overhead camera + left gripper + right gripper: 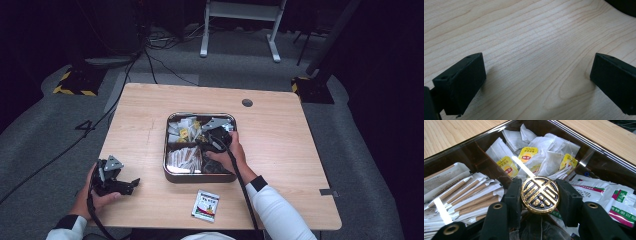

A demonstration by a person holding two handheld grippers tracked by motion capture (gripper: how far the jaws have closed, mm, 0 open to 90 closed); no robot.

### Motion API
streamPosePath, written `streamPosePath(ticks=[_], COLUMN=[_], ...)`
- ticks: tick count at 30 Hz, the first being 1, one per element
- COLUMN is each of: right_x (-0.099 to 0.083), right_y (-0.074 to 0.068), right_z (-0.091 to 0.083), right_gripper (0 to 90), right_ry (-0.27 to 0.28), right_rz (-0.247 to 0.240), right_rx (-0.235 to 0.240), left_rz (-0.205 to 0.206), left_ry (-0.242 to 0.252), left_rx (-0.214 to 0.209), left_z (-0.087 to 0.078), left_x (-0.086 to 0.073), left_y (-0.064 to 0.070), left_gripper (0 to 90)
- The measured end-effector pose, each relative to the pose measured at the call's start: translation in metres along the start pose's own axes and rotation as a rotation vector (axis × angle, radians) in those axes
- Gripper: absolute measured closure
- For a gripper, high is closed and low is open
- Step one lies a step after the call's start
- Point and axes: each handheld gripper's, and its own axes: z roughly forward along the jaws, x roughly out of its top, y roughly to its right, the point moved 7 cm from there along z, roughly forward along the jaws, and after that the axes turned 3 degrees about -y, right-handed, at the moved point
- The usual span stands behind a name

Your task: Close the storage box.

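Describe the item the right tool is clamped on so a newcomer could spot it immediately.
Start at the square metal-rimmed box in the middle of the wooden table. Above its centre, where the dividers meet, the right tool grips a round gold-and-black knob. Among paper tea bags, stick packets and sachets, it alone is shiny embossed metal.

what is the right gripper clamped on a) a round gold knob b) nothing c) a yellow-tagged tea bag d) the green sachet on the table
a: in the right gripper view the right gripper has its jaws closed on either side of a round gold knob, apparently on a clear lid over the box of tea bags.
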Motion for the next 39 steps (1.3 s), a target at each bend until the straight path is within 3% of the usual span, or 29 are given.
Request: streamPosePath(ticks=[9, 14, 17, 20, 27, 39], right_x=[0.0, 0.001, 0.001, 0.0, -0.003, -0.009], right_y=[0.001, 0.002, 0.002, 0.0, -0.002, 0.005], right_z=[0.0, -0.003, -0.004, -0.004, -0.007, -0.024], right_gripper=[57.4, 49.1, 39.3, 30.1, 21.0, 20.5], right_ry=[0.009, 0.026, 0.038, 0.015, 0.005, 0.001], right_rz=[-0.028, -0.052, -0.054, -0.082, -0.11, -0.163], right_rx=[0.02, 0.045, 0.055, 0.064, 0.095, 0.095], left_rz=[0.0, 0.0, 0.0, -0.001, -0.001, -0.001], left_ry=[0.0, 0.0, 0.0, 0.0, 0.0, 0.0], left_rx=[0.001, 0.0, 0.0, 0.0, 0.0, 0.0], left_z=[0.0, 0.0, 0.0, 0.0, 0.0, 0.0], left_x=[0.0, 0.0, 0.0, 0.0, 0.0, 0.0], left_y=[0.0, 0.0, 0.0, 0.0, 0.0, 0.0], left_gripper=[0.5, 0.5, 0.5, 0.5, 0.5, 0.5])
